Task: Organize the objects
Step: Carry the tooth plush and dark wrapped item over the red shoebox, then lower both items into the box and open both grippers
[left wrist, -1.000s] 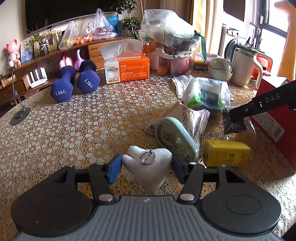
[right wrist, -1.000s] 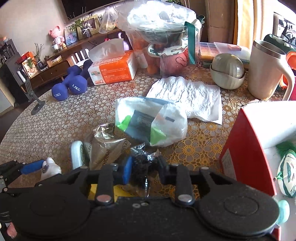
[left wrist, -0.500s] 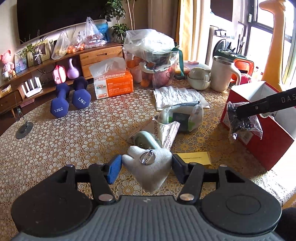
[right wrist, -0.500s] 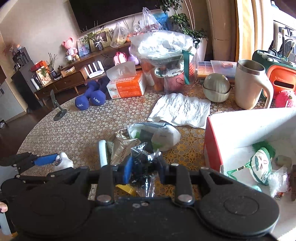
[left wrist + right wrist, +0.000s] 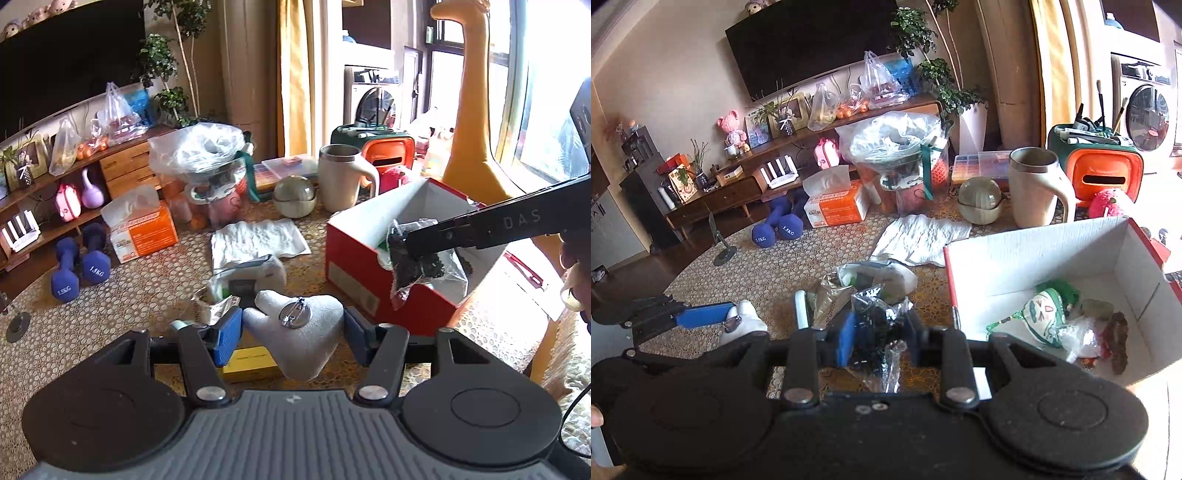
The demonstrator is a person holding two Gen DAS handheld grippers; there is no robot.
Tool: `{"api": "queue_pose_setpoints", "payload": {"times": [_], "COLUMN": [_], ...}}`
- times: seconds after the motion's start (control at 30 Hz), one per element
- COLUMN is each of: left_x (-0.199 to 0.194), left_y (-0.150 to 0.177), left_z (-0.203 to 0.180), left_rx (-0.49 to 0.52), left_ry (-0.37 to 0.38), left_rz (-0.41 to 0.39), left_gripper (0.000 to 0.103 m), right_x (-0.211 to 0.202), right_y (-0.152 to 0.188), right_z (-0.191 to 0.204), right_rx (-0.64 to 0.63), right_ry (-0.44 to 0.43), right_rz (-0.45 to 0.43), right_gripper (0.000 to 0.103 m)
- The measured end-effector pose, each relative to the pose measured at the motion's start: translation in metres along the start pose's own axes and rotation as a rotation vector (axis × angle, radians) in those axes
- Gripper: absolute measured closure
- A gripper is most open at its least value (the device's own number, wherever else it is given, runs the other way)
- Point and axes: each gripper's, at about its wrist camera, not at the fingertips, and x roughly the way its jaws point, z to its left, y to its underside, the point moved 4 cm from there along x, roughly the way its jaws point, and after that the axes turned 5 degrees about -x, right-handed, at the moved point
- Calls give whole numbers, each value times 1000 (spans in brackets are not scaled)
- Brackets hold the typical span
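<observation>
Currently, both claws carry loads: left claw (image 5: 291,328) grips a plush (image 5: 299,332), right claw (image 5: 877,338) a dark bag (image 5: 875,325) near the box (image 5: 1052,258). Box holds several items; pouches (image 5: 864,284) and a yellow pack (image 5: 251,363) remain on the surface (image 5: 129,295).

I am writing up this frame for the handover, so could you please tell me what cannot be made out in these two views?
- Clear bag in the right gripper: dark contents unidentifiable, crinkled plastic hides them.
- Yellow box, left wrist view: mostly covered by the left gripper and the white plush it holds.
- Red box, right wrist view: near corner hidden behind the gripper body.
</observation>
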Motion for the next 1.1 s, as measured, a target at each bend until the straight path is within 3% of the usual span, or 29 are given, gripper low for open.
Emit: {"api": "queue_pose_setpoints", "payload": {"times": [0.33,0.63,0.93,1.1], "left_x": [9,46,104,147], "left_y": [-27,-48,-61,-61], "left_z": [-79,-137,-160,-167], "left_rx": [96,158,184,181], "left_ry": [97,152,108,80], "left_rz": [-29,-13,31,98], "left_gripper": [44,44,44,44], "right_x": [-43,-56,-43,-24], "right_y": [0,1,10,15], "right_z": [-49,-113,-158,-181], "right_rx": [43,110,129,147], "right_ry": [71,159,207,219], "right_rz": [-63,-70,-39,5], "right_gripper": [75,74,74,74]}}
